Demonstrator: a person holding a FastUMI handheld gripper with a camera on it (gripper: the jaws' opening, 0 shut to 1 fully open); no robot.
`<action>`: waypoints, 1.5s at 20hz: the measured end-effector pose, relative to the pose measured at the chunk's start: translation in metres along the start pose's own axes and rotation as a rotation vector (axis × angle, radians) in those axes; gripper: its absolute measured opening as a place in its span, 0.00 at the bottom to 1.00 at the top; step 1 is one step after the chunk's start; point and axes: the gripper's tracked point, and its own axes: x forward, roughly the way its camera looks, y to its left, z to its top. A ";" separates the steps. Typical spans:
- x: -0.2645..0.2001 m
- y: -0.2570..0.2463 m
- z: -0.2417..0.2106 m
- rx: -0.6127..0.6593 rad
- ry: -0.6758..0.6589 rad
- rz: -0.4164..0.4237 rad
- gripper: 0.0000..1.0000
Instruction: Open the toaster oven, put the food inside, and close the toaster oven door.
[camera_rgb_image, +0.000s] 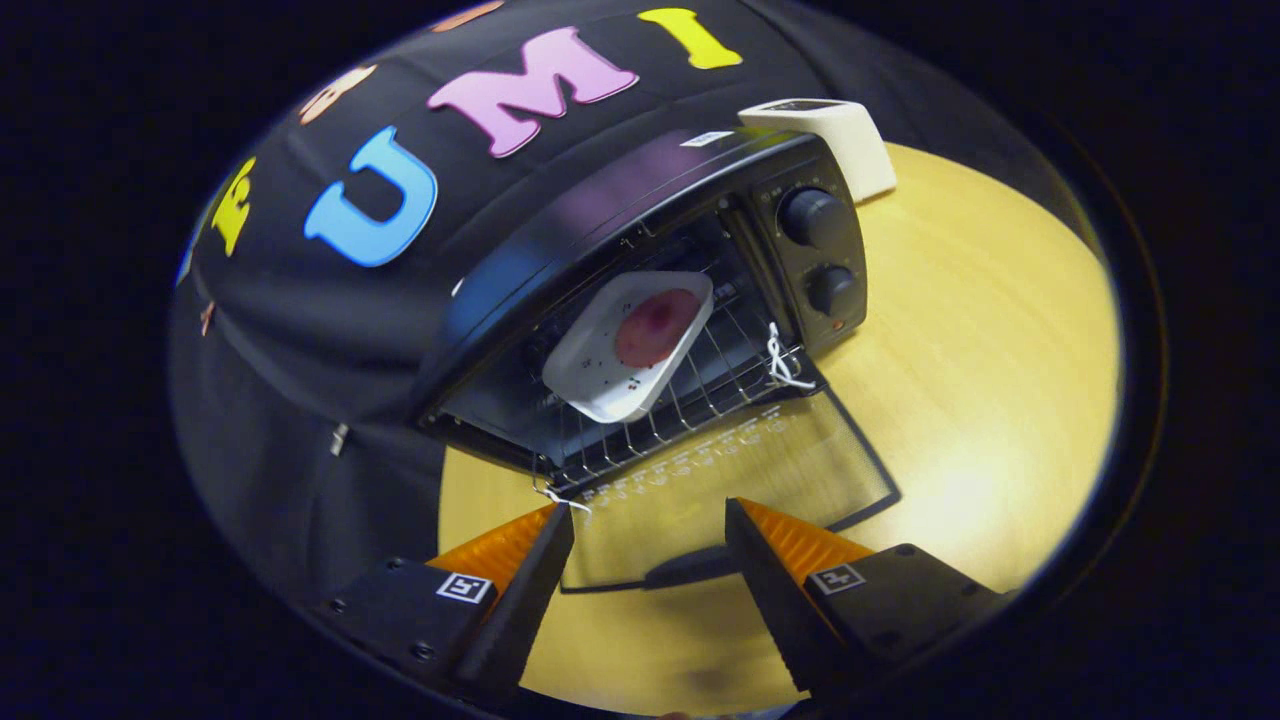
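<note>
Facing: the toaster oven (640, 290) from above its dropped door, with the gripper (650, 535) hanging just over the door's outer edge.
Jaws: spread wide, holding nothing; the door handle (690, 568) lies between the two fingers, though whether either one touches it I cannot tell.
Door: the glass door (740, 475) lies folded flat on the wooden table (990, 380), hinged at the oven's mouth, dark-framed with pale printed marks along the hinge side.
Food: a reddish round piece (658, 327) sits on a white tray (628, 345), and the tray rests on the wire rack (690, 390) inside the cavity, beyond the fingers.
Looks: a black body with a rounded top and two dials (822, 250) stacked at one end; white cord (782, 362) is tied at both corners where the rack meets the door.
Behind: a cream-coloured box (835, 140) stands just past the oven's dial end.
Handling: the door is probably stiff and fairly light, swinging on one hinge line; glass makes it fragile, so it wants an easy lift rather than a slam.
Grip: the handle bar at the free edge looks like the best hold, since it gives the longest lever and keeps the fingers off the glass.
Progress: with the food in, closing appears to be what remains.
</note>
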 end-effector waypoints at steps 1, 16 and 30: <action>-0.003 -0.004 0.001 -0.054 -0.007 -0.007 0.99; 0.000 -0.071 -0.083 -0.537 0.162 -0.201 0.99; 0.042 -0.056 -0.088 -0.461 0.189 -0.245 1.00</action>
